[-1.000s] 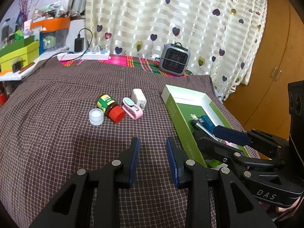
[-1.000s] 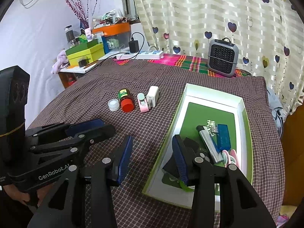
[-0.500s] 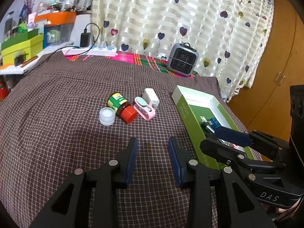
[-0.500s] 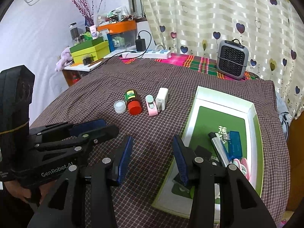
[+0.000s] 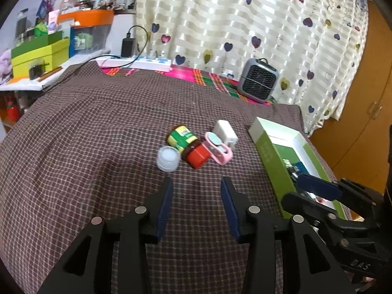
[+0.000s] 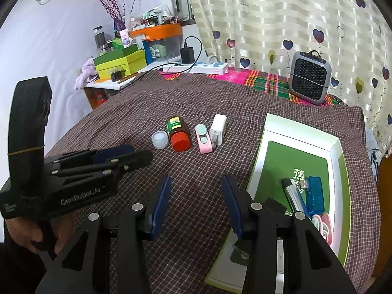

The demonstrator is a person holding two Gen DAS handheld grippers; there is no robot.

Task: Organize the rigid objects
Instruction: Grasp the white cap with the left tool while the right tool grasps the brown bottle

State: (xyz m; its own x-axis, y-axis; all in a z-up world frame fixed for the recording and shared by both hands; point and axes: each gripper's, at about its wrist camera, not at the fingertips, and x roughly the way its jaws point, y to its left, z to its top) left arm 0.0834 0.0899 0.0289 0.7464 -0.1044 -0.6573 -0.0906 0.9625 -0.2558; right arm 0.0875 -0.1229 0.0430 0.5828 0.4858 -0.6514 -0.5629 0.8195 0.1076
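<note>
The left gripper, jaws opening and empty, points at the red-capped bottle lying beside the box; rigid, light, likely to roll, so grip across its body; right gripper spread, empty.

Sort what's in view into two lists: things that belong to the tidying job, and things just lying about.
Job:
- white jar cap
- red-lidded bottle
- pink clip
- white charger plug
- green box tray, already holding a blue USB stick and a silver tube

Lying about:
- grey fan
- power strip
- yellow-green box
- orange-lidded bin
</note>
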